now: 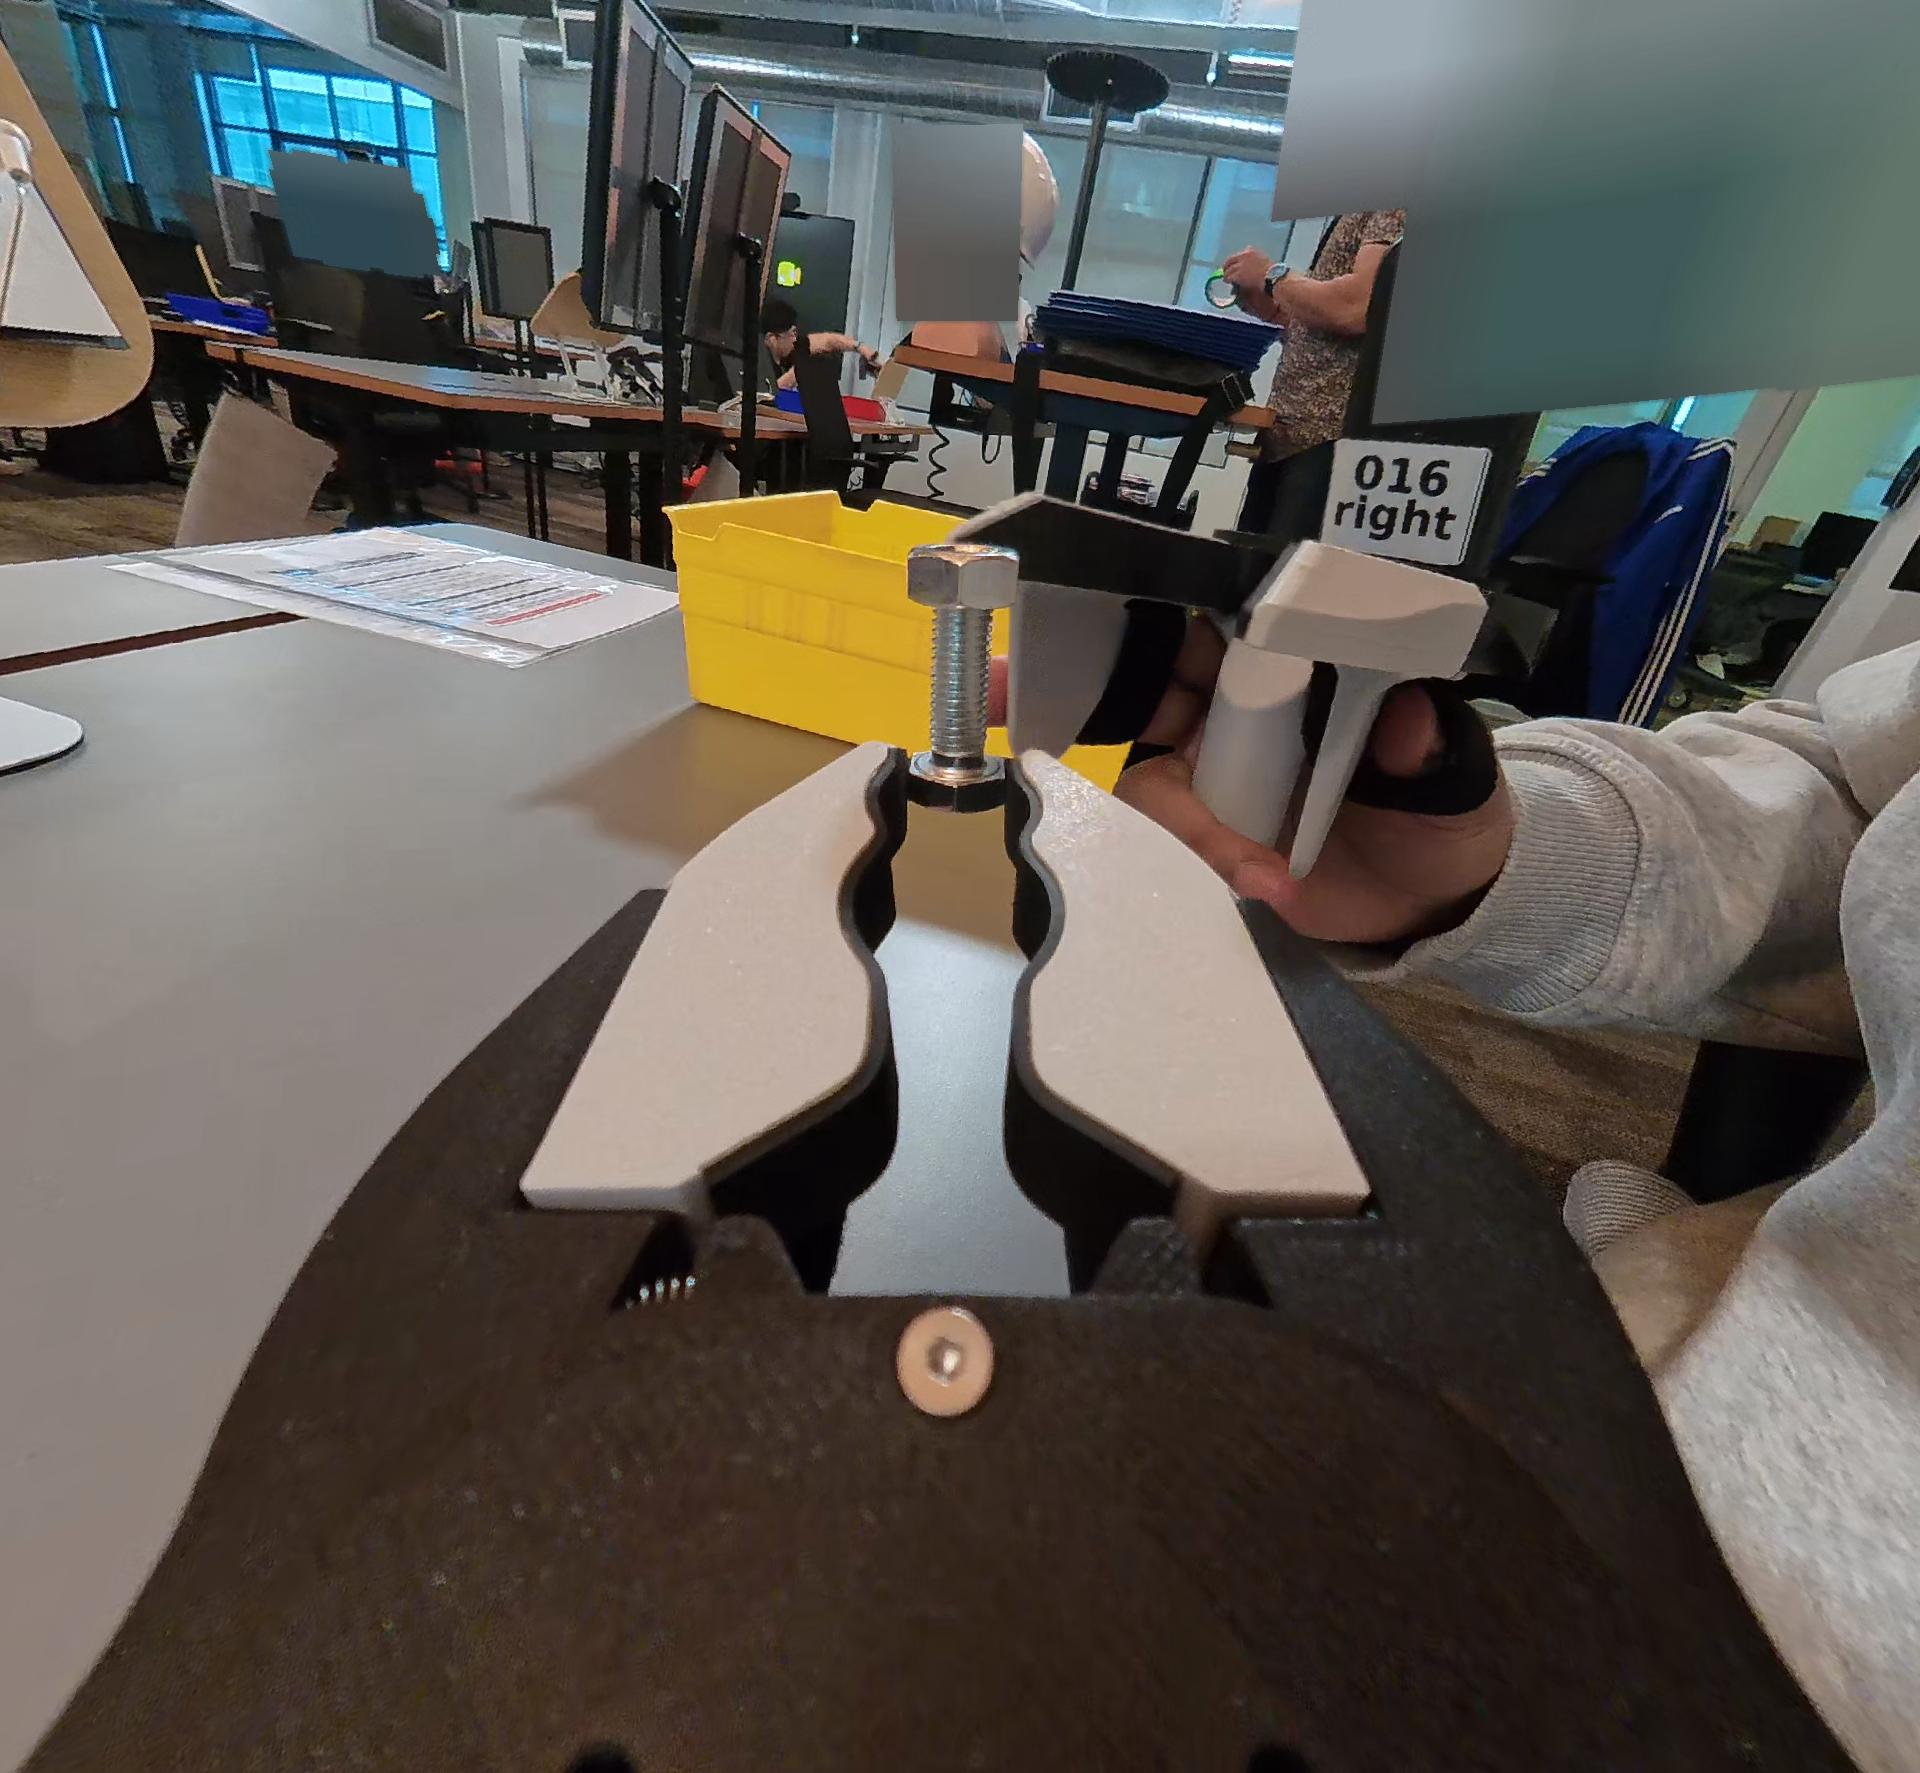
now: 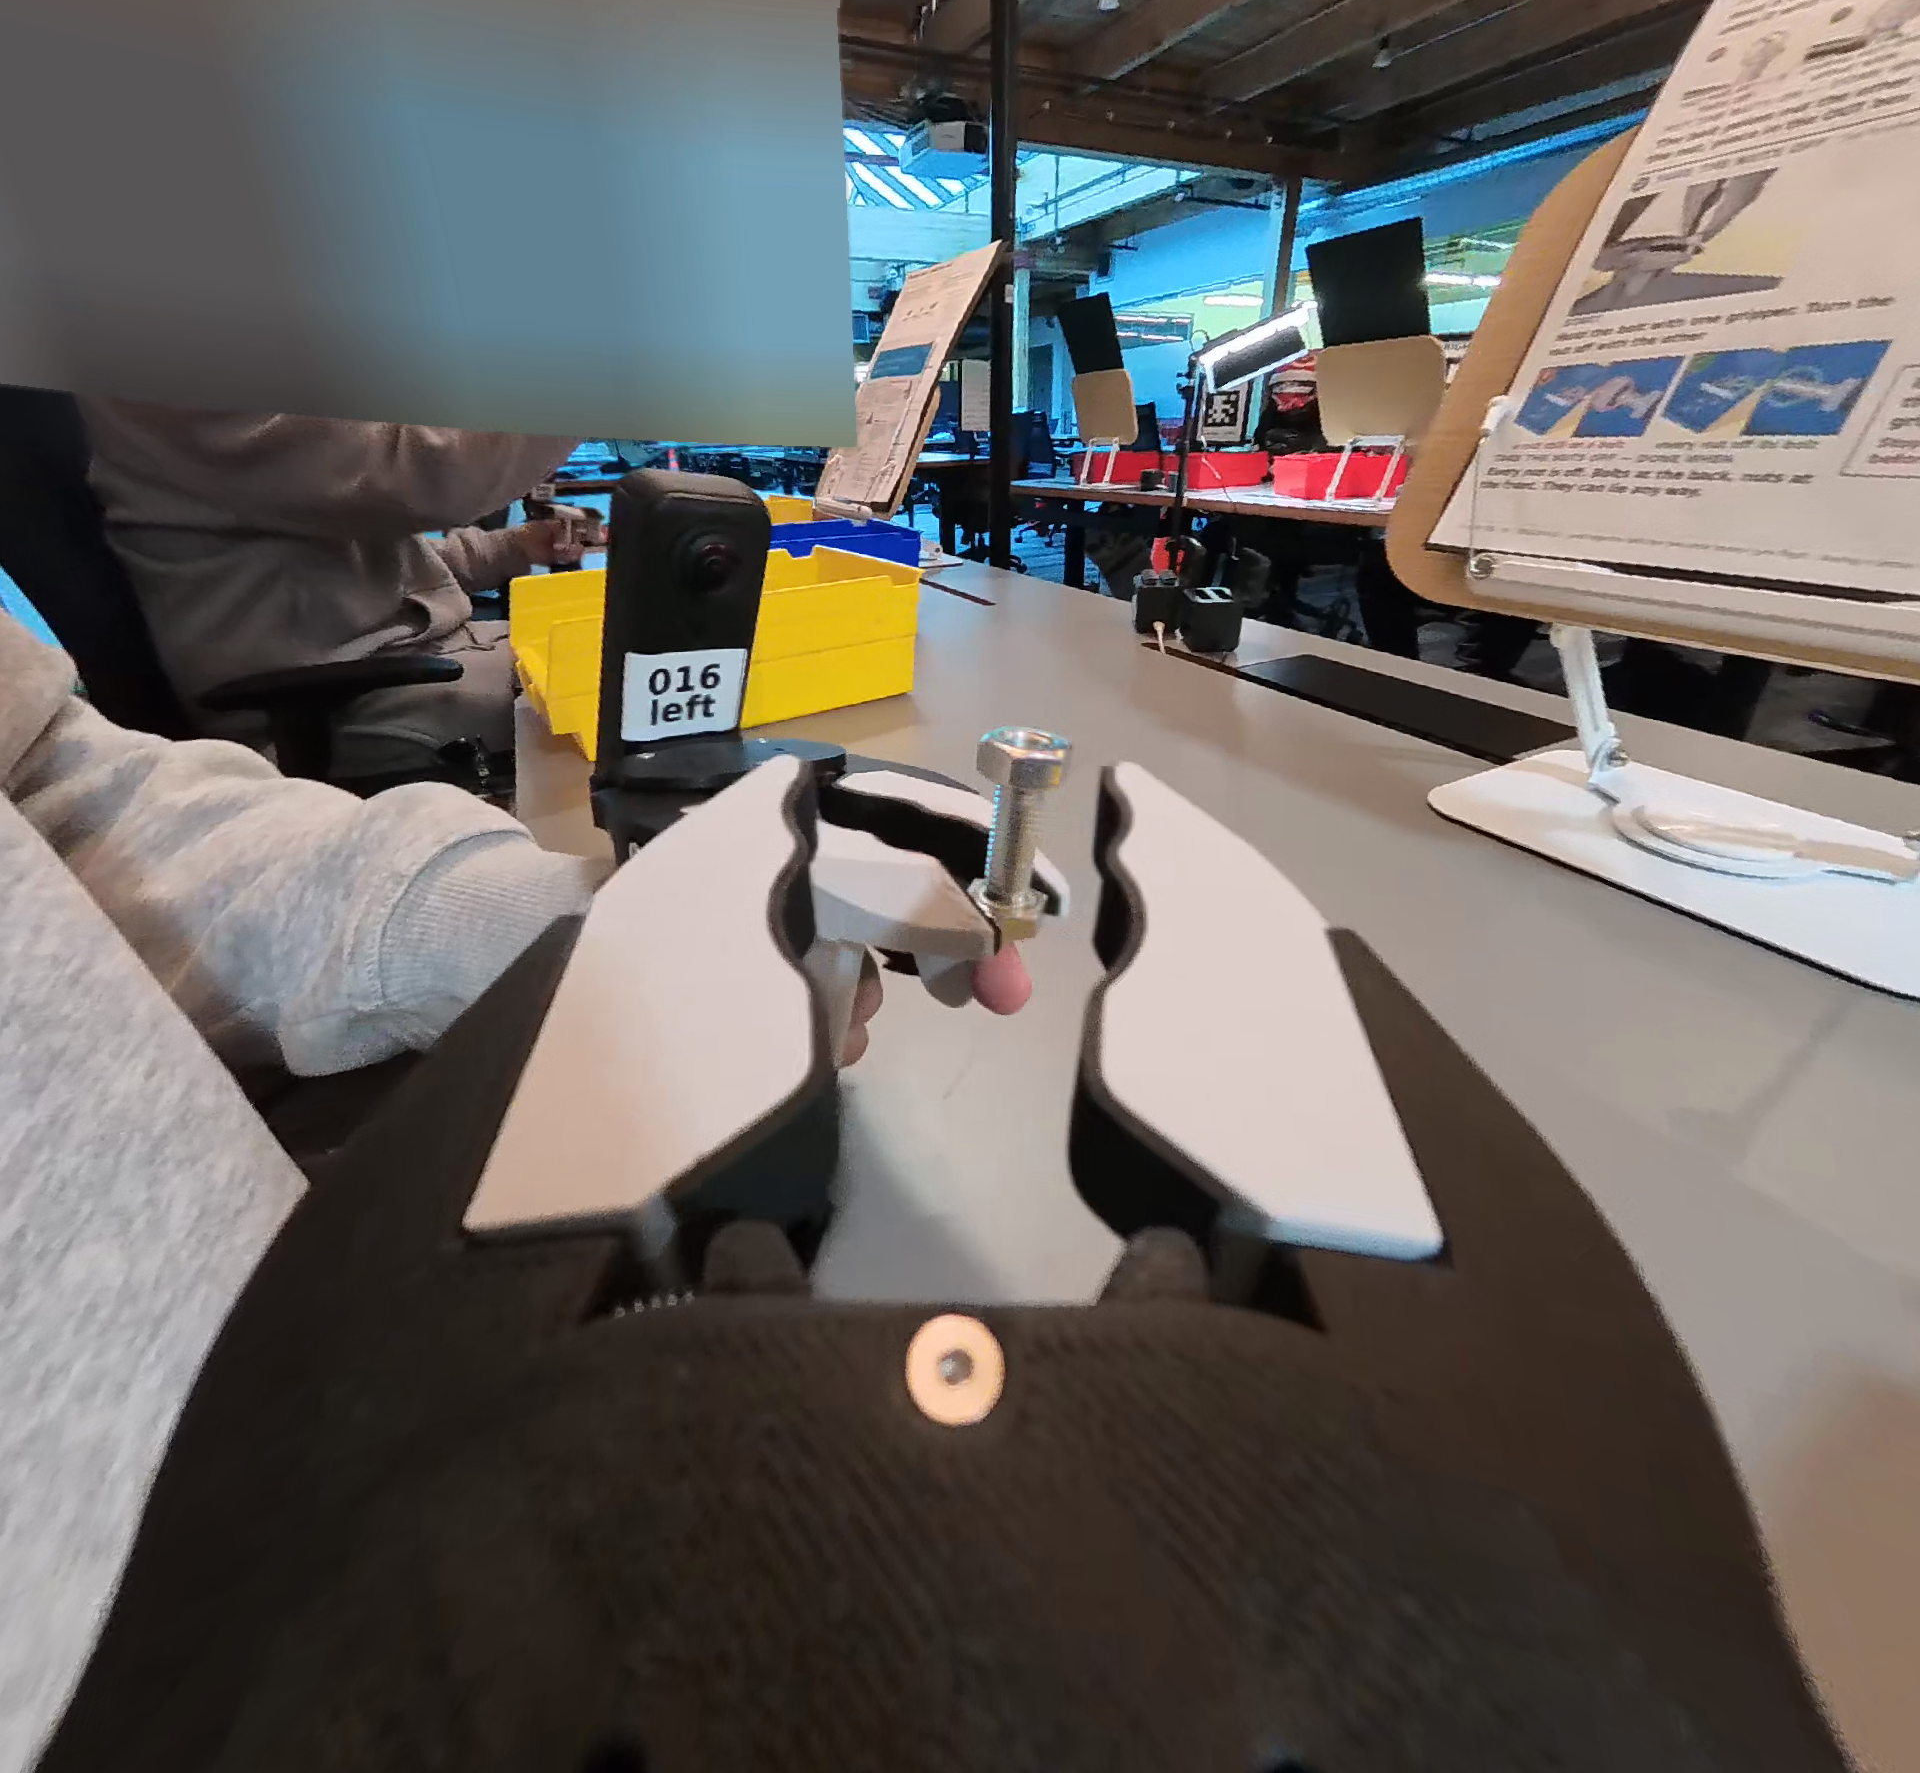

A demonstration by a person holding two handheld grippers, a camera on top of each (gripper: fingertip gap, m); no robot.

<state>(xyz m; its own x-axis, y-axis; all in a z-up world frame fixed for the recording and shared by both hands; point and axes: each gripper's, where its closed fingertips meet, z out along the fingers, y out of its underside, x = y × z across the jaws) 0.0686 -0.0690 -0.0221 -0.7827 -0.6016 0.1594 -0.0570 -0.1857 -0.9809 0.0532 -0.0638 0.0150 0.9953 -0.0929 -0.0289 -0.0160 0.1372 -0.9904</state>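
A silver hex bolt (image 1: 961, 653) stands upright above the grey table (image 1: 312, 840), head up. A nut (image 1: 954, 773) is threaded on its lower end. My left gripper (image 1: 954, 767) is shut on that nut and holds the bolt off the table. In the right wrist view the bolt (image 2: 1023, 819) and nut (image 2: 1006, 904) sit at the tips of my right gripper (image 2: 956, 788), which is open, with one finger on each side and neither touching. The left gripper (image 2: 966, 923) comes in from the left there. The right gripper (image 1: 1023, 643) shows beside the bolt head, held by a hand.
A yellow bin (image 1: 790, 622) stands on the table just behind the bolt and also shows in the right wrist view (image 2: 831, 622), with a blue bin (image 2: 842, 539) behind it. A document stand (image 2: 1662, 373) with a white base (image 2: 1662, 850) is at the right. A laminated sheet (image 1: 416, 580) lies far left. Both grippers' tips are close together, under 4 cm apart.
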